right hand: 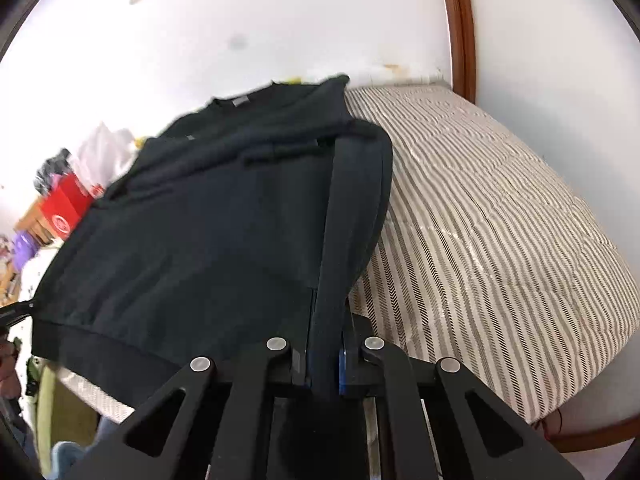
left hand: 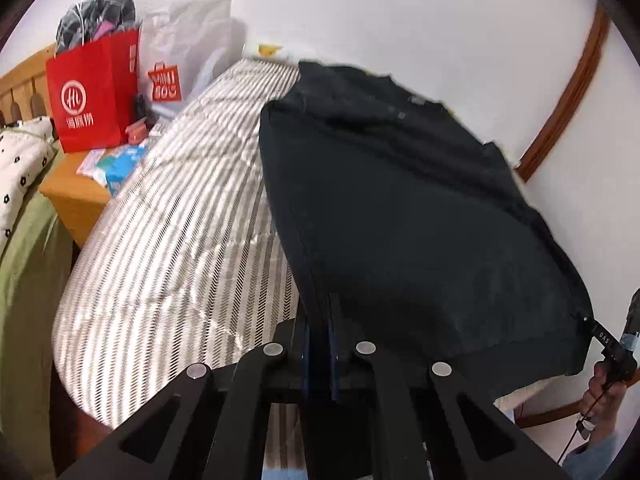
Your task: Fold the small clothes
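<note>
- Here, a dark sweatshirt lies spread over a bed with a striped cover, its ribbed hem nearest the cameras and its neckline towards the white wall.
- The left tongs are pinched tight on the hem corner at the sweatshirt's left side; dark cloth runs straight down between the two blue pads.
- The right tongs are likewise clamped on the sweatshirt's right edge, where a folded band of fabric, seemingly a sleeve, passes between the pads.
- In the left wrist view the right tongs appear at the far right edge, gripping the opposite hem corner, with the person's hand below them.
- In the right wrist view the tip of the left tongs shows at the left edge, touching the hem corner there.
- The hem hangs stretched between the two tongs and appears raised off the cover; the upper part of the sweatshirt looks to rest on the bed, though motion blur makes this hard to judge.
- The striped cover is bare to the left of the sweatshirt in the left view and to its right in the right view.
- Beside the bed stands a wooden nightstand carrying a red paper bag, a white plastic bag and some small packets.
- A brown wooden trim runs up the wall at the bed's far end.
</note>
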The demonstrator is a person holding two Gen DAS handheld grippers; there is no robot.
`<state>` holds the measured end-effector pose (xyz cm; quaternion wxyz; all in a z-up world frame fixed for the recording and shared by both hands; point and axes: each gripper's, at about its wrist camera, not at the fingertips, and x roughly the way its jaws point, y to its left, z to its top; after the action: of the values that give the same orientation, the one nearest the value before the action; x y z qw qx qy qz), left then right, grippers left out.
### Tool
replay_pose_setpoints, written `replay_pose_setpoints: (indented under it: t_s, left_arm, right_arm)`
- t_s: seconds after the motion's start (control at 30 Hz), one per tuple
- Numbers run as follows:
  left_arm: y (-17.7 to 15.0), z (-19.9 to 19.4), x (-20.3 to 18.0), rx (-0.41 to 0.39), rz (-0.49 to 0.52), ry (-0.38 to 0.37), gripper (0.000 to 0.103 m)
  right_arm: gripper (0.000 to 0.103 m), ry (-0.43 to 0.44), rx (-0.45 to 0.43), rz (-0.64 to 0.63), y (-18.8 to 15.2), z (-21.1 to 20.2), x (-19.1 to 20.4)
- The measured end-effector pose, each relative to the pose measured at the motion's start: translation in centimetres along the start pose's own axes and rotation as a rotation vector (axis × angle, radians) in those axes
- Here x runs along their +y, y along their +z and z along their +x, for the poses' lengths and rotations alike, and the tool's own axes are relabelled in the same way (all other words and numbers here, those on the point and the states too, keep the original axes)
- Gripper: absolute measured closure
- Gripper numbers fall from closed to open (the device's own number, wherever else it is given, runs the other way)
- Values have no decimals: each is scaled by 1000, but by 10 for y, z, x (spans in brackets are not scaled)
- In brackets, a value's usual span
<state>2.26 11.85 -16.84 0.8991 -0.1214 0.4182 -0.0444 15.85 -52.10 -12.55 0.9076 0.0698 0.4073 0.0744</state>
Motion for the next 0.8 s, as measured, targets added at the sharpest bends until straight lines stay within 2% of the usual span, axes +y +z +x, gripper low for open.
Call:
replay_pose_setpoints:
  t_s: [0.23,0.33,0.53,0.8]
  left_arm:
    - [-15,-30,-4,-48,18,-22,96]
    - [-13,-37,-5,-64,21,-27,96]
    - [23,-50,-10,-134,25,-24,96]
    - [85,-46,-15,-214,17,4,96]
  right_arm:
    - [95,31,-57,-28,-9,-38,4]
    - [95,43,-87,-22,-5,-45,4]
    - [95,59,-159,-32,25,-54,14]
    - [95,78,-232,-1,91,-50,23]
